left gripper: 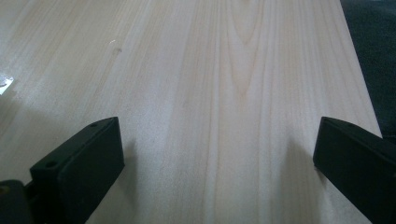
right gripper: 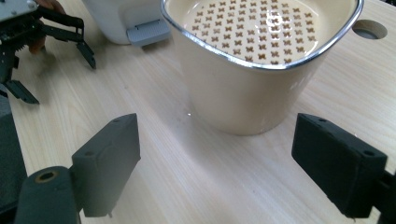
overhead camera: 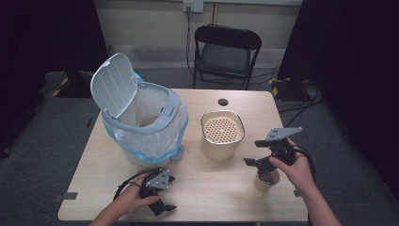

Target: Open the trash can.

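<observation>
The cream container with its perforated insert stands mid-table, at twelve o'clock from the right gripper, whose jaws gape empty. It looks rigid and glossy, likely slippery; the rolled metal rim seems the safest hold. The left gripper rests wide apart over bare table.

dim high view, dark vignetted edges; brighter, softly blurred close-ups

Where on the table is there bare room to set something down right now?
Bare wood lies along the near edge of the table between the left claw and the right claw. The far right corner beyond the cream container is also free. It is crowded at the far left, where the bin stands close beside the container.
</observation>
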The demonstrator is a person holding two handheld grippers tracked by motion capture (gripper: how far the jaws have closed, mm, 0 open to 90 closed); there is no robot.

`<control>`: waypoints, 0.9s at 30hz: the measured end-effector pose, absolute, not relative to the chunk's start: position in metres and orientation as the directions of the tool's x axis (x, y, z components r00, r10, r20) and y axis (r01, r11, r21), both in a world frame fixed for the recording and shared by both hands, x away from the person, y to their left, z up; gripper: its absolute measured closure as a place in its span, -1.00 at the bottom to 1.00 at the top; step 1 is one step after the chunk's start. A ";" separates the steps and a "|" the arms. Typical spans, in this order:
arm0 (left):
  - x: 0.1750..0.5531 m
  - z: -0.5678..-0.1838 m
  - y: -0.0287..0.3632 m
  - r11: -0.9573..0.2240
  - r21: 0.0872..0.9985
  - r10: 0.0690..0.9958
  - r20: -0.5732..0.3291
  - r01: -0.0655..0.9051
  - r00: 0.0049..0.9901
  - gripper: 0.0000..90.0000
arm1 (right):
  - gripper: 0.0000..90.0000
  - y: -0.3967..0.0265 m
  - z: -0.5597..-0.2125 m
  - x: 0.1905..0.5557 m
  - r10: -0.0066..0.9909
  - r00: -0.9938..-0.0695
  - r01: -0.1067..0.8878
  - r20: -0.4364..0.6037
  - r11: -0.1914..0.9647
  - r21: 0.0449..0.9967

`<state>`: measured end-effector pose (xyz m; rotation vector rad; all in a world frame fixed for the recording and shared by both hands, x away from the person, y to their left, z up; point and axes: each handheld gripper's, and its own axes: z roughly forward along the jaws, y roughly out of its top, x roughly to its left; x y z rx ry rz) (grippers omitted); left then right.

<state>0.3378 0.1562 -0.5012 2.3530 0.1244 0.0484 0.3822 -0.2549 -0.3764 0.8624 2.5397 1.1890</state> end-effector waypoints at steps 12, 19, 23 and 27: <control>0.338 -0.501 0.156 -0.701 0.709 0.099 -0.004 0.073 0.995 -0.99 | -0.67 -0.271 -0.396 0.367 0.603 -0.794 0.444 0.075 0.491 0.750; 0.338 -0.501 0.156 -0.701 0.709 0.099 -0.004 0.073 0.995 -0.99 | -0.67 -0.280 -0.407 0.360 0.611 -0.787 0.458 0.087 0.483 0.747; 0.338 -0.501 0.156 -0.702 0.708 0.099 -0.004 0.073 0.995 -0.99 | -0.67 -0.283 -0.411 0.358 0.612 -0.786 0.459 0.087 0.483 0.745; 0.338 -0.501 0.156 -0.702 0.708 0.099 -0.004 0.073 0.995 -0.99 | -0.67 -0.288 -0.416 0.355 0.616 -0.782 0.463 0.092 0.476 0.748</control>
